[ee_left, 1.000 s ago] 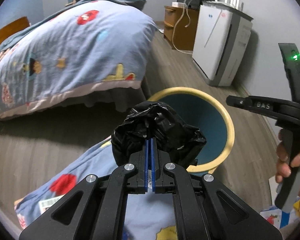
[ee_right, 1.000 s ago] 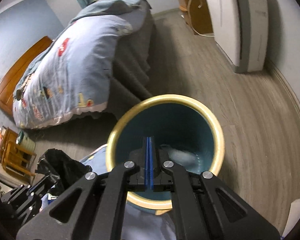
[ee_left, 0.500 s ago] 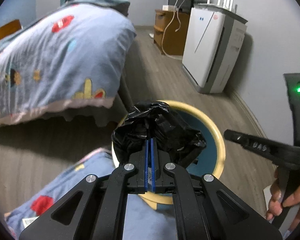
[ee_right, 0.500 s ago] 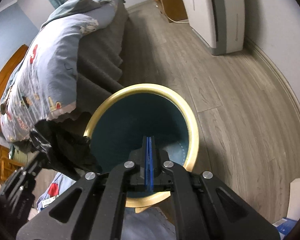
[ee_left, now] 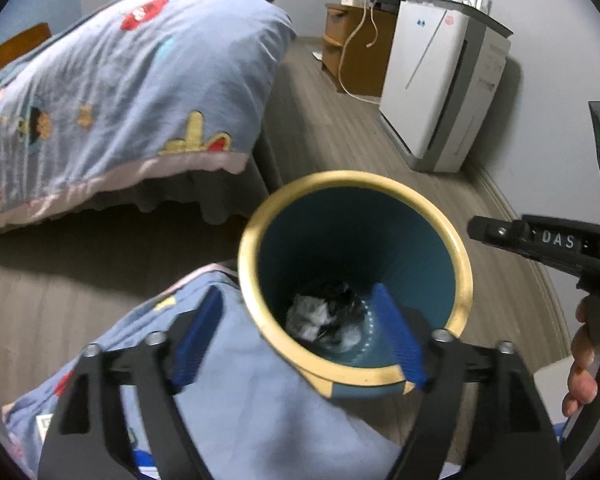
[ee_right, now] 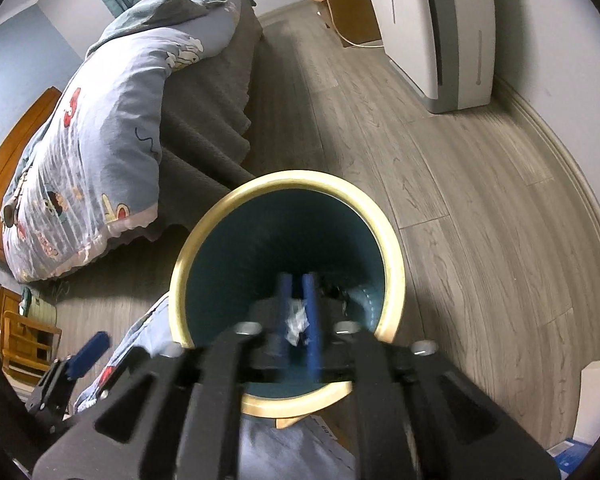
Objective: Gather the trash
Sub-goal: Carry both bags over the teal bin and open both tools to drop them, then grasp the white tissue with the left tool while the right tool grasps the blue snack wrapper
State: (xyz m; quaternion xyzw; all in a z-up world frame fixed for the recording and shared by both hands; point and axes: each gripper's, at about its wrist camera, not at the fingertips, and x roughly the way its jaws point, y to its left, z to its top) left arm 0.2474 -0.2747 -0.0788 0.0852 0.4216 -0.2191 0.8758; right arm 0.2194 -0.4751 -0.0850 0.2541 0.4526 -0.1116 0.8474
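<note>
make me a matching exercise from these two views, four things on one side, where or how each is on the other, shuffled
Things:
1. left gripper
2. right gripper
3. crumpled black bag
4. air purifier

Place or state:
a. lying at the bottom of the trash bin
b. standing against the wall
c. jaws spread wide, holding nothing
d. jaws only slightly apart, above the bin's opening

Pairs: 1-c, 2-d, 3-a, 4-b
</note>
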